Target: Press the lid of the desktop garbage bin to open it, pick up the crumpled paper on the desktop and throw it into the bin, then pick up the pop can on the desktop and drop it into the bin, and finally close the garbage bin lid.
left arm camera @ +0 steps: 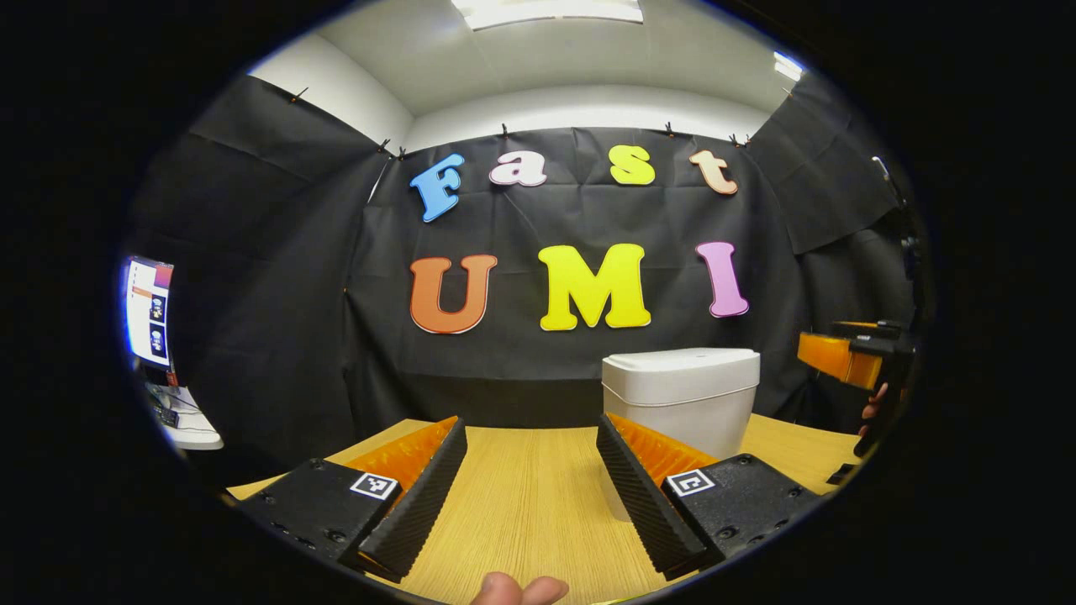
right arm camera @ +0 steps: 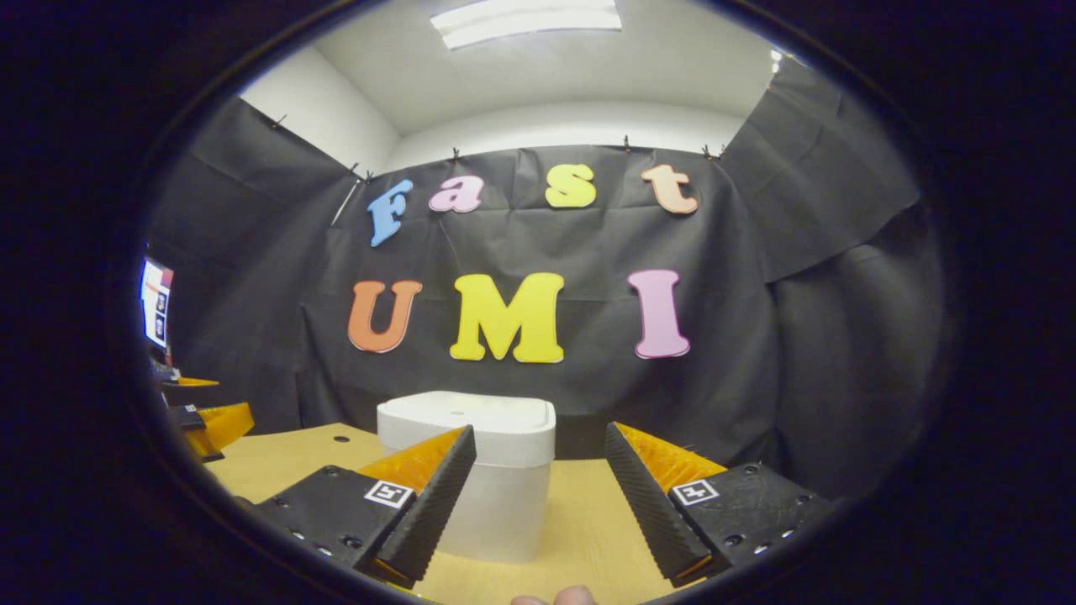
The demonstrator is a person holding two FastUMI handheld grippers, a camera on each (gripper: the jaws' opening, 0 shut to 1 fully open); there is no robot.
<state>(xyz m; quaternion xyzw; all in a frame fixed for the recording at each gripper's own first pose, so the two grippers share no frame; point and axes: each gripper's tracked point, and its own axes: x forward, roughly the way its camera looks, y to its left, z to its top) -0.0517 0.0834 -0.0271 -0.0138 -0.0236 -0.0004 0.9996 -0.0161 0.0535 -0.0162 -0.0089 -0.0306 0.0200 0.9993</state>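
Wooden bench (left arm camera: 538, 496) is lying under both tools, with black cloth hanging behind it as the wall. Nearest in the left gripper view, the left tool (left arm camera: 531, 491) is standing wide and holding nothing. A little farther, the white bin (left arm camera: 681, 395) is sitting on the bench, ahead and to the right, with its lid (left arm camera: 681, 361) down. Beyond it, at the right edge, the right tool (left arm camera: 849, 357) is hanging in a hand. In the right gripper view this tool (right arm camera: 540, 500) is also standing wide and empty, and the bin (right arm camera: 496, 496) is sitting just ahead of its fingers. I judge that the task is only beginning: the lid is not yet pressed, and everything else is waiting.
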